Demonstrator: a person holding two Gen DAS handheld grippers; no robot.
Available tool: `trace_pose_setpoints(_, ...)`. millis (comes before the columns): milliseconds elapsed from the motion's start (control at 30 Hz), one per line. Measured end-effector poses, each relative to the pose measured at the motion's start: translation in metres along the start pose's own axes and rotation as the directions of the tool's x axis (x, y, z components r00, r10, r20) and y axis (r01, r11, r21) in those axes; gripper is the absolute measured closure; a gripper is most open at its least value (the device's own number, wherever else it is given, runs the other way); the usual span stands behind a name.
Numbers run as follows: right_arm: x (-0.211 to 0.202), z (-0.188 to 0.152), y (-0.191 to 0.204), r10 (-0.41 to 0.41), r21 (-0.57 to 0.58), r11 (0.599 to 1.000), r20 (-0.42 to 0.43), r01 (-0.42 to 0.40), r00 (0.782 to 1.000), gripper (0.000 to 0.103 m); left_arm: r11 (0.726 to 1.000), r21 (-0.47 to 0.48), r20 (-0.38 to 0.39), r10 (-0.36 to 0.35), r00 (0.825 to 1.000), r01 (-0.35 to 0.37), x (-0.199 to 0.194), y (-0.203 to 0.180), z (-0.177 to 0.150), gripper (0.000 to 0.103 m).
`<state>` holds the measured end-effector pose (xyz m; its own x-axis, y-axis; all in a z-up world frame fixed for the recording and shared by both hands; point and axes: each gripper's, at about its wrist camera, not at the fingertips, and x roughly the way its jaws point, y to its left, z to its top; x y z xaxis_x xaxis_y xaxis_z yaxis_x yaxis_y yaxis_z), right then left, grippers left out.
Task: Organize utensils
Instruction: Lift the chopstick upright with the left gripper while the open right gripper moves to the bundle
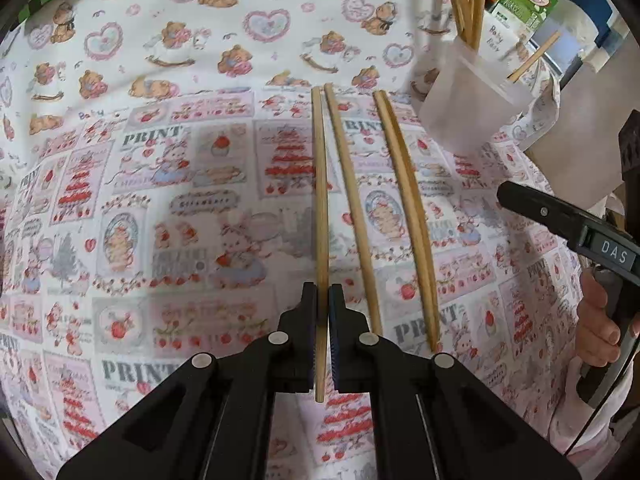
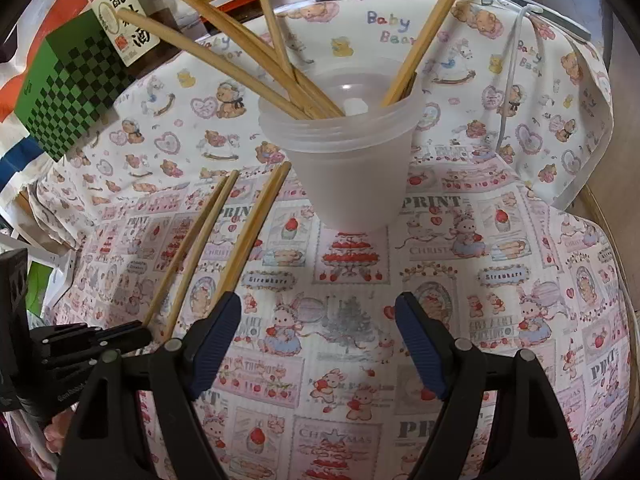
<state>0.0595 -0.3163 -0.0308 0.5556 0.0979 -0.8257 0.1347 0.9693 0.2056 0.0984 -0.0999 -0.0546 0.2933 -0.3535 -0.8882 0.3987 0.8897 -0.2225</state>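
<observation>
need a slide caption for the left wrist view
Left tool shut on one chopstick, three more lying beside it on the printed cloth.

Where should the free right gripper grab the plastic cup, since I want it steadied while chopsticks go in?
Grip the plastic cup low on its bare wall, coming in level from the near side; chopsticks fan over the rim, blocking a top approach.

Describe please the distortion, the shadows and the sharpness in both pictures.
Left wrist view: fisheye bends the chopsticks into curves, dark vignette fills the corners, and soft shadow lies on the cloth beside the left claw. Right wrist view: the cup bulges at centre, bottle labels warp at the rim, and the cloth print looks slightly soft.
</observation>
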Motion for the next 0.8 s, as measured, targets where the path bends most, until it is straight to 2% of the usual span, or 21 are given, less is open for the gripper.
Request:
trace_pose_setpoints(100, 0.001, -0.001, 0.004, -0.007, -0.019, 1.000, -0.002, 0.007, 1.000, 0.025, 0.999, -0.036, -0.013, 0.014, 1.000, -0.014, -0.008, 0.005, -0.003, 0.098)
trace_pose_setpoints(200, 0.000, -0.003, 0.007, -0.002, -0.017, 1.000, 0.002, 0.002, 1.000, 0.025, 0.999, -0.033, 0.077, 0.000, 0.997, 0.003, -0.030, 0.005, -0.002, 0.098)
trace_pose_setpoints(300, -0.002, -0.004, 0.011, 0.015, -0.031, 0.999, 0.003, -0.015, 1.000, 0.025, 0.999, -0.034, 0.179, -0.015, 0.984, 0.021, -0.054, 0.007, -0.005, 0.098)
trace_pose_setpoints(367, -0.003, -0.004, 0.012, 0.006, -0.032, 0.999, 0.010, -0.006, 1.000, 0.025, 0.999, -0.034, 0.258, -0.001, 0.966, 0.010, -0.069, 0.007, -0.006, 0.098)
trace_pose_setpoints(467, -0.005, -0.004, 0.015, 0.012, -0.046, 0.999, 0.017, -0.011, 1.000, 0.025, 0.998, -0.046, 0.367, -0.028, 0.930, 0.048, -0.089, 0.010, -0.009, 0.098)
trace_pose_setpoints(567, -0.007, -0.005, 0.021, 0.028, -0.076, 0.997, 0.026, -0.026, 0.999, 0.027, 0.997, -0.050, 0.467, -0.022, 0.884, 0.051, -0.107, 0.013, -0.012, 0.098)
trace_pose_setpoints(667, -0.002, -0.008, 0.037, 0.103, -0.120, 0.987, -0.003, -0.102, 0.995, 0.034, 0.995, -0.054, 0.520, -0.040, 0.853, 0.079, -0.115, 0.014, -0.012, 0.098)
trace_pose_setpoints(733, 0.007, -0.016, 0.049, 0.104, -0.159, 0.981, -0.035, -0.109, 0.994, 0.040, 0.995, -0.051, 0.559, -0.046, 0.828, 0.091, -0.121, 0.015, -0.014, 0.098)
trace_pose_setpoints(800, 0.013, -0.024, 0.060, 0.077, -0.204, 0.975, -0.043, -0.085, 0.996, 0.044, 0.995, -0.040, 0.607, -0.050, 0.793, 0.093, -0.127, 0.014, -0.019, 0.098)
